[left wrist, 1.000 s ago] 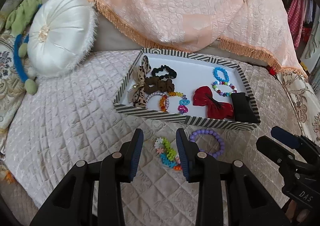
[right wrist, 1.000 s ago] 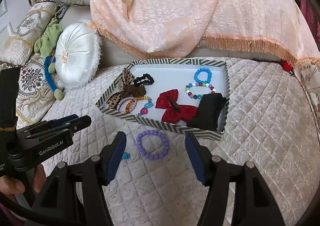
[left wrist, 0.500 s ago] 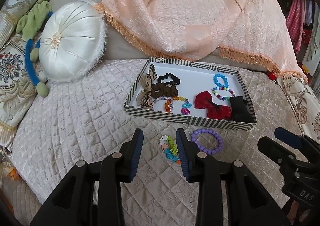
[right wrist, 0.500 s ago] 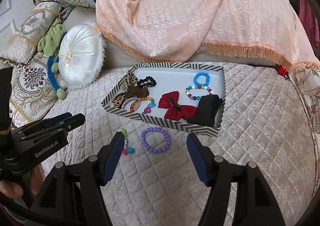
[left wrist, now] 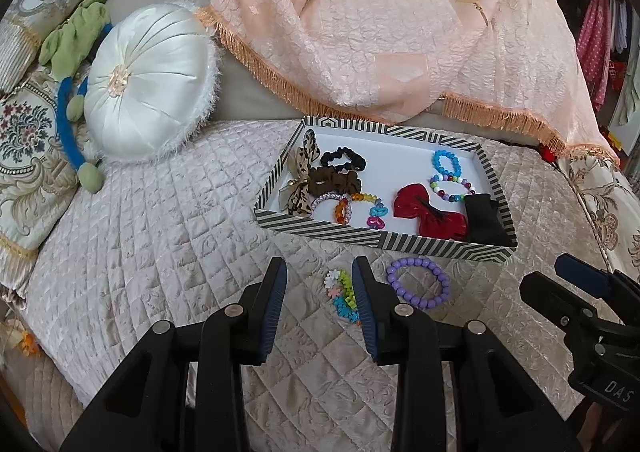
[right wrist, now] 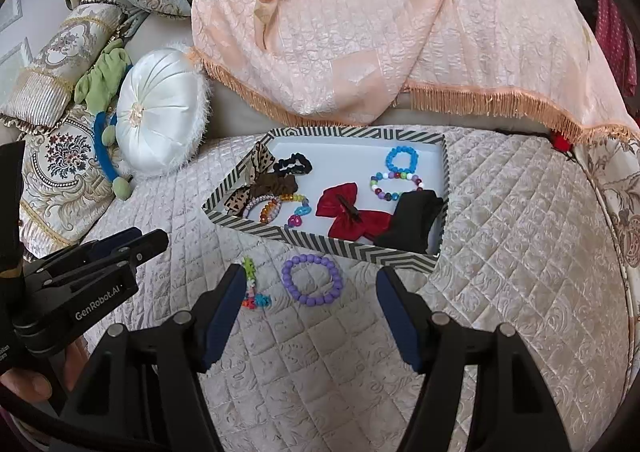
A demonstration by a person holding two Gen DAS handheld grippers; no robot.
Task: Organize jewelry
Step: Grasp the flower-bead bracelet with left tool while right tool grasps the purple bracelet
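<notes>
A striped tray on the quilted bed holds a red bow, scrunchies, a leopard bow and several bead bracelets. In front of it on the quilt lie a purple bead bracelet and a colourful flower bracelet. My left gripper hangs open above the quilt, with the flower bracelet beyond its right finger and untouched. In the right wrist view my right gripper is open wide. The purple bracelet shows between its fingers, clear of both pads. The flower bracelet lies by its left finger.
A round white cushion and patterned pillows lie to the left. A peach fringed throw hangs behind the tray. The bed's edge runs along the right, with hanging clothes beyond it. A hand holds the left gripper.
Both grippers have drawn back from the tray, which looks smaller and farther. The right gripper's jaws stand slightly wider. Both bracelets still lie on the quilt.
</notes>
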